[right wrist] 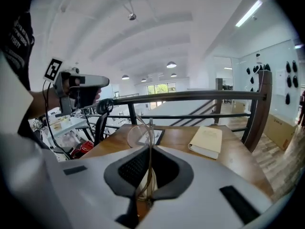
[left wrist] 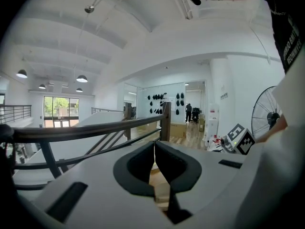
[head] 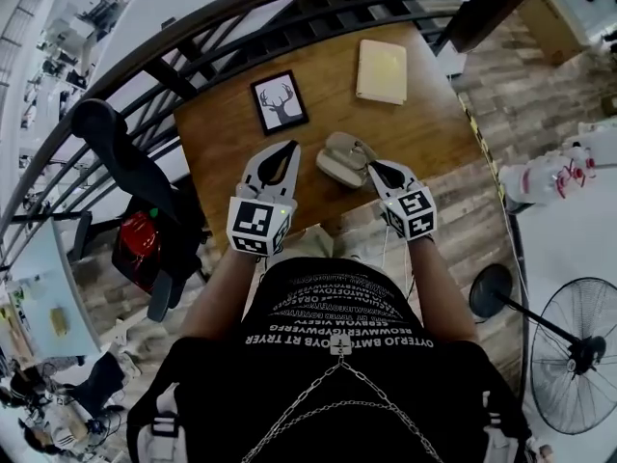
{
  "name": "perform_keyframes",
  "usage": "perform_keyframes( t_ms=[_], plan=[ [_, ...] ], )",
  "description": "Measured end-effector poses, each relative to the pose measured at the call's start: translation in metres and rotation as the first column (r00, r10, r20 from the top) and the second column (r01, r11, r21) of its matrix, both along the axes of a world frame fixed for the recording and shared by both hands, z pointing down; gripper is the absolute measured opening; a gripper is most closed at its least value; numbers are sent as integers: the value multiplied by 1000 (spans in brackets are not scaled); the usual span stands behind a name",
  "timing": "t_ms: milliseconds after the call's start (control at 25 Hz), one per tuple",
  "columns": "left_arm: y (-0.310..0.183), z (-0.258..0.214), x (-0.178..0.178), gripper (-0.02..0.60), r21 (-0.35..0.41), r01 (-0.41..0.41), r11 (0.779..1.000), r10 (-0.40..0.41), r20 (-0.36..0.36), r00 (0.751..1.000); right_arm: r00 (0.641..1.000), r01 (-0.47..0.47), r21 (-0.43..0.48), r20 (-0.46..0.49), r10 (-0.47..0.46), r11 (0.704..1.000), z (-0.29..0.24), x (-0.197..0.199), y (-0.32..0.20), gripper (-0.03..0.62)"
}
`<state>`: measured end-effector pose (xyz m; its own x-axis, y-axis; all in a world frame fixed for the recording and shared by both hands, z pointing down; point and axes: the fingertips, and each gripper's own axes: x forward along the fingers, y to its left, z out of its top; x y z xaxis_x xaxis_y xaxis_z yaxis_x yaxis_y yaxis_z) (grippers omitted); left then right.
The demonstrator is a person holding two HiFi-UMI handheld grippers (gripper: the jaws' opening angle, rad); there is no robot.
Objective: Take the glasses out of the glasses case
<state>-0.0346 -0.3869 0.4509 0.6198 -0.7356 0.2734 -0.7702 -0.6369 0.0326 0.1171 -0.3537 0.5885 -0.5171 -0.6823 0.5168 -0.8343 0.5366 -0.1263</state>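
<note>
The open grey glasses case (head: 339, 160) lies on the wooden table (head: 424, 128), just ahead of both grippers. My right gripper (head: 376, 169) is at the case's right side, raised off the table. In the right gripper view it (right wrist: 150, 151) is shut on the clear-framed glasses (right wrist: 142, 135), whose thin frame runs up between the pads, with one lens standing above the jaws. My left gripper (head: 286, 149) hovers left of the case. Its jaws (left wrist: 154, 149) are shut with nothing between them, pointing over the railing.
A framed deer picture (head: 280, 101) lies on the table beyond the left gripper, and a cream book (head: 382, 70) lies at the far right. A dark railing (head: 289, 22) runs along the table's far edge. A black chair (head: 125, 172) stands left; fans (head: 578, 350) stand right.
</note>
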Motion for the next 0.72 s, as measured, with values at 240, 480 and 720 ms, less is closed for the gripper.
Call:
perform_keyframes(
  t_ms=[240, 480, 720],
  plan=[
    [34, -15, 6, 29, 33, 25, 999, -25, -9, 1000, 999, -33, 118, 40, 28, 993, -48, 24, 29, 26],
    [64, -24, 10, 29, 59, 45, 997, -44, -22, 999, 998, -36, 189, 59, 26, 981, -89, 37, 59, 26],
    [100, -38, 20, 29, 93, 54, 994, -52, -23, 998, 997, -48, 279, 71, 30, 959, -134, 55, 91, 26]
  ],
)
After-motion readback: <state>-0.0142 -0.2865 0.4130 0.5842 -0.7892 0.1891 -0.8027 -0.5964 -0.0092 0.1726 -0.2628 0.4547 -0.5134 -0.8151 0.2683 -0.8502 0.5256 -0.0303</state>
